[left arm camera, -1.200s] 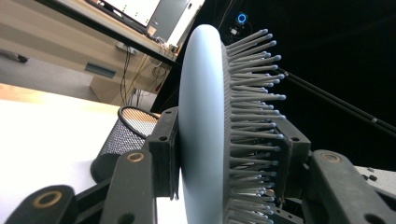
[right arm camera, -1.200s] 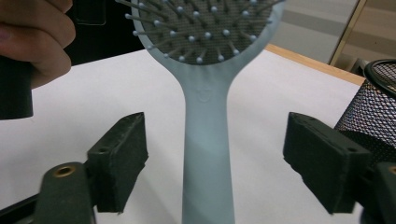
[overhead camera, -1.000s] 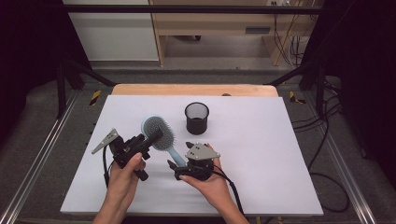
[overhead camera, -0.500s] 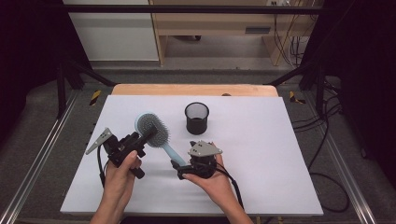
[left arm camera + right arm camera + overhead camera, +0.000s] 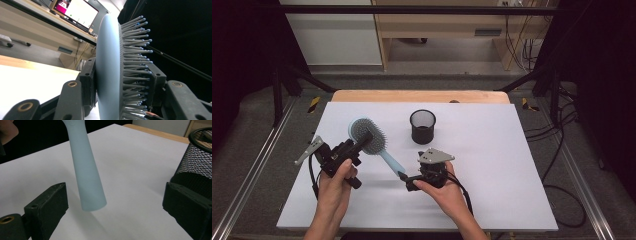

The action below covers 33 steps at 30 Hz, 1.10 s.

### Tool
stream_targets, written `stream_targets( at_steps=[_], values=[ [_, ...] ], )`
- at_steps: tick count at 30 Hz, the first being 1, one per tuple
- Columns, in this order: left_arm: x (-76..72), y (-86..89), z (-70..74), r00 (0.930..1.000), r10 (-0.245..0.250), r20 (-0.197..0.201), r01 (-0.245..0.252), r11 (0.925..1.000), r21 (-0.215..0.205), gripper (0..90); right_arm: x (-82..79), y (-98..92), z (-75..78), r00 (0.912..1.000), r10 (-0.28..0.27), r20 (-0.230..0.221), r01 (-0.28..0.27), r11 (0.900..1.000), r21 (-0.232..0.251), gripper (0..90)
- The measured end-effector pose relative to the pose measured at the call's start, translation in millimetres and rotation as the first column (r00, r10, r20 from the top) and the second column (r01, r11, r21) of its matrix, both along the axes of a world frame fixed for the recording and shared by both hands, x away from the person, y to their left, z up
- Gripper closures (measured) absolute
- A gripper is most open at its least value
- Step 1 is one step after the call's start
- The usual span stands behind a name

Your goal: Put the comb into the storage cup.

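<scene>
A: Hairbrush (image 5: 366, 137) status?
B: Left gripper (image 5: 357, 145) pinches its head — back on one pad, bristles on the other, lifted off the table (image 5: 492, 150).
A: Right gripper (image 5: 404, 181)?
B: Jaws just opened, spread wide — handle end between them, untouched. Mesh cup (image 5: 422, 126) nearby.

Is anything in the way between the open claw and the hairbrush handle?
No. The right claw is open, and the hairbrush handle hangs just ahead of the gap with bare table around it. The left claw grips the brush head.
</scene>
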State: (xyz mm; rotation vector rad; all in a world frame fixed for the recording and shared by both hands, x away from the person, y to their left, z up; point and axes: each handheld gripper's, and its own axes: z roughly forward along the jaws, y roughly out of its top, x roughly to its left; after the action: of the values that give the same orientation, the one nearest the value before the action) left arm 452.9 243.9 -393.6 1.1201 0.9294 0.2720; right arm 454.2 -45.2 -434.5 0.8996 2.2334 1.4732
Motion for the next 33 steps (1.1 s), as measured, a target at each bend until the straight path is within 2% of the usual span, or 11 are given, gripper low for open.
stream_targets(
  at_steps=[5, 8, 17, 19, 22, 26, 29, 31, 33],
  values=[
    [0.5, 4.6, 1.7, 0.9998, 0.017, 0.008, -0.017, 0.9999, 0.004, 52.7, 1.6, -9.5, 1.5, 1.0000, -0.007, -0.002, 0.007, 1.000, -0.005, 8.1],
    [0.9, 7.2, 1.7, 0.9997, 0.023, 0.007, -0.023, 0.9997, 0.003, 52.6, 3.5, -15.3, 1.3, 0.9997, -0.025, 0.002, 0.025, 0.999, -0.025, 8.0],
    [2.2, 13.5, 1.3, 0.9989, 0.046, 0.009, -0.046, 0.9989, 0.007, 52.6, 5.3, -40.3, 4.6, 0.9948, -0.083, 0.059, 0.084, 0.996, -0.021, 5.8],
    [2.1, 15.4, 1.6, 0.9986, 0.052, 0.007, -0.052, 0.9987, 0.003, 52.5, 7.0, -48.6, 4.4, 0.9916, -0.108, 0.071, 0.109, 0.994, -0.019, 5.4],
    [2.4, 16.3, 1.6, 0.9984, 0.056, 0.003, -0.056, 0.9984, 0.002, 52.6, 11.1, -59.4, 7.0, 0.9871, -0.155, 0.039, 0.155, 0.988, 0.014, 6.2],
    [1.7, 16.2, 2.4, 0.9984, 0.055, 0.006, -0.055, 0.9985, 0.001, 52.6, 12.5, -74.3, 8.7, 0.9792, -0.196, 0.053, 0.195, 0.981, 0.012, 5.7],
    [1.9, 17.6, 3.7, 0.9980, 0.062, 0.011, -0.062, 0.9981, -0.003, 52.6, 10.3, -88.8, 4.5, 0.9682, -0.237, 0.081, 0.237, 0.972, 0.011, 5.2],
    [1.5, 19.0, 4.5, 0.9977, 0.066, 0.015, -0.066, 0.9978, -0.002, 52.6, 9.0, -97.7, 1.3, 0.9623, -0.259, 0.081, 0.258, 0.966, 0.027, 5.4],
    [1.1, 20.2, 5.0, 0.9974, 0.070, 0.017, -0.070, 0.9976, -0.003, 52.6, 6.3, -107.8, -0.7, 0.9553, -0.281, 0.092, 0.280, 0.960, 0.022, 6.1]
  ],
)
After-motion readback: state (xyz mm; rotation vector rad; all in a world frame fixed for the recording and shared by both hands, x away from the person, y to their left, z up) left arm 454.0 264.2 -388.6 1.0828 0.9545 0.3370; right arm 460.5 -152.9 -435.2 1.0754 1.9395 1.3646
